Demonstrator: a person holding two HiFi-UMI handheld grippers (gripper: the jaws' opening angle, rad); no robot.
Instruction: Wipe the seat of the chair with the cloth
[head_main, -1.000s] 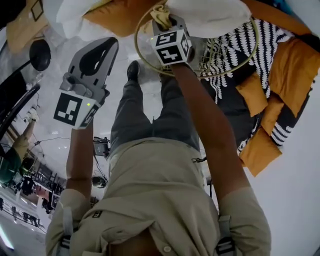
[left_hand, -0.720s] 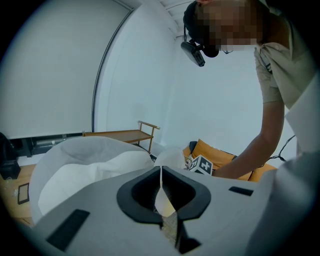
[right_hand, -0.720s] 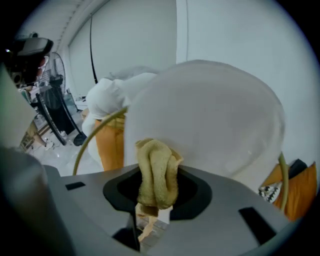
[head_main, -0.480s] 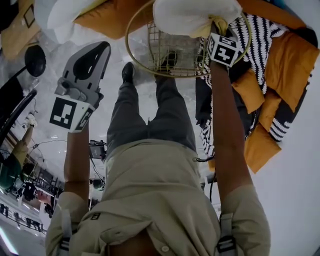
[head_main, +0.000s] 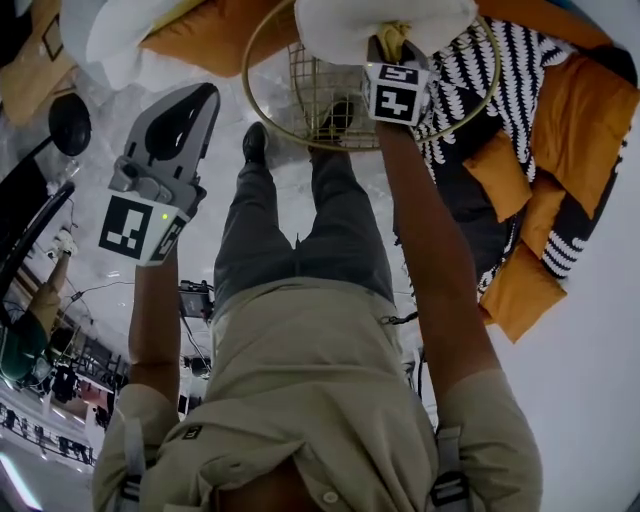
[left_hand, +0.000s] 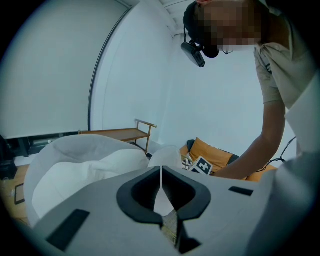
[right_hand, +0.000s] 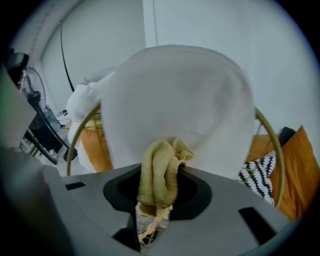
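The left tongs (head_main: 203, 97) hang over the floor, well apart from the work, tips together on nothing; the wire chair seat (head_main: 318, 92) lies to their right; at its far right edge the right tongs (head_main: 391, 52) are clamped on the bunched yellow cloth (right_hand: 159, 172), pressed up to the white cushion (head_main: 345, 25). The bare seat lies leftward and toward the person from the cloth, so the right hand is much the nearer; only the head view shows the mesh; only the right gripper view shows the grip.
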